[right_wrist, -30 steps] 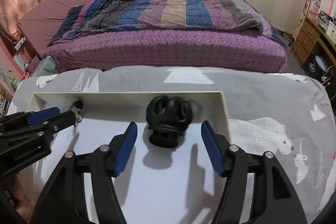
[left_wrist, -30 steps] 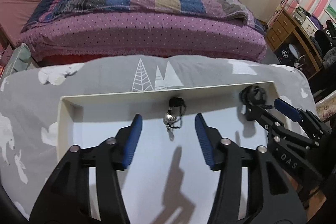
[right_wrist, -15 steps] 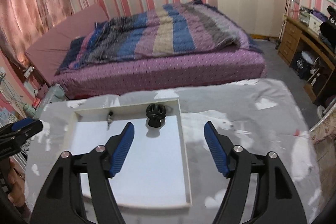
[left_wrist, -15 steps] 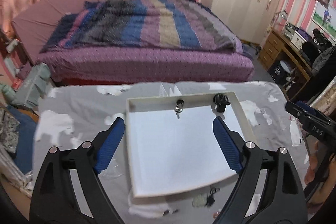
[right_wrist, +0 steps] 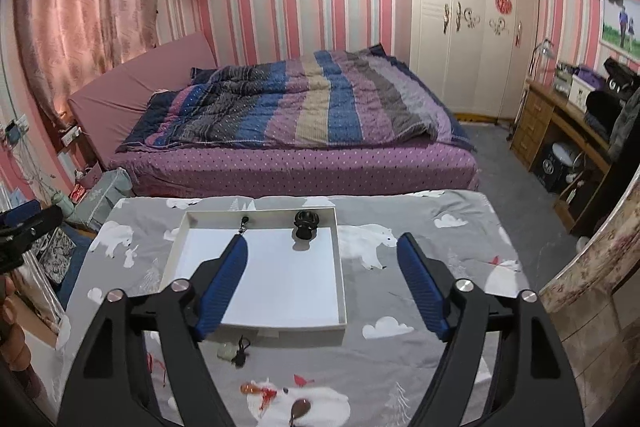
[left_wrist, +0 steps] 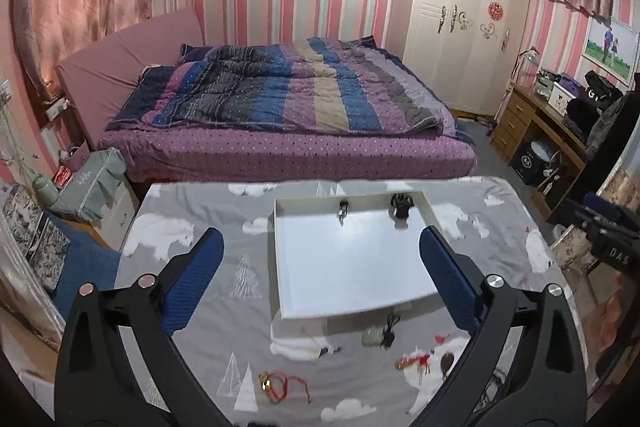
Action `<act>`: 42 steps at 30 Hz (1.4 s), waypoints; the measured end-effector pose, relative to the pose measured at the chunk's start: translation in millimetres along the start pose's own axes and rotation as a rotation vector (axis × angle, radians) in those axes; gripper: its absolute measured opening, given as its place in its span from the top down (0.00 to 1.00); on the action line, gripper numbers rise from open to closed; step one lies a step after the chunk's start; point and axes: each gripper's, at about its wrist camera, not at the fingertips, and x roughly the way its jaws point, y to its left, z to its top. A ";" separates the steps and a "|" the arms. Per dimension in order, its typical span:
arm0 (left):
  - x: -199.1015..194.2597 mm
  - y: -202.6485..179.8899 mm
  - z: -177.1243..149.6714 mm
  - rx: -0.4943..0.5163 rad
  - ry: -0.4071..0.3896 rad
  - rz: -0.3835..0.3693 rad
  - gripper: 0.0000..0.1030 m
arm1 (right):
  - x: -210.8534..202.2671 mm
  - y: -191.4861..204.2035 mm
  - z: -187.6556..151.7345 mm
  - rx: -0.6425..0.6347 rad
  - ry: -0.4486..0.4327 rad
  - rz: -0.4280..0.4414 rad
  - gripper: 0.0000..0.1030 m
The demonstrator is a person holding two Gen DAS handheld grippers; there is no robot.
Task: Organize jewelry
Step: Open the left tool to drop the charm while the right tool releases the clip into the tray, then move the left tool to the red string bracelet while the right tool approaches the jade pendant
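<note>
Dim pinkish indoor light, soft shadows, strong fisheye bending at edges.

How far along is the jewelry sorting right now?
Done: a black bracelet and a small pendant lie in the white tray. In hand: nothing; left claw and right claw are open. Left: the pale stone pendant, red cord bracelet and amber pieces on the cloth.

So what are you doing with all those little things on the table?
Tidying jewelry into the white tray. A black beaded bracelet and a small pendant lie at its far edge. Both the left gripper and the right gripper hover open and empty. A pale pendant, a red cord bracelet and other pieces wait on the grey cloth.
</note>
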 end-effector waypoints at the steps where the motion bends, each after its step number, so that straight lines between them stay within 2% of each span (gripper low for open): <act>1: -1.4 0.2 -9.7 -0.002 0.017 0.007 0.04 | -5.0 1.5 -5.5 -0.003 -0.002 -0.003 0.23; 7: 6.1 1.5 -58.1 0.025 0.083 0.038 0.04 | -1.6 9.2 -50.0 -0.021 0.049 0.009 0.23; 11: 17.2 9.9 -93.2 0.036 0.112 0.077 0.04 | 12.7 11.8 -87.0 -0.016 0.093 0.012 0.23; 16: 42.7 25.6 -123.0 0.014 0.183 0.074 0.04 | 41.0 15.6 -123.2 0.004 0.169 0.040 0.23; 25: 83.9 41.7 -173.7 0.024 0.295 0.086 0.04 | 81.3 17.5 -161.8 0.016 0.261 0.031 0.23; 31: 100.8 54.9 -188.2 0.002 0.338 0.079 0.04 | 97.7 22.2 -170.8 -0.008 0.305 0.030 0.23; 42: 109.3 59.8 -198.3 0.007 0.363 0.060 0.05 | 110.9 25.1 -186.6 -0.042 0.346 0.010 0.23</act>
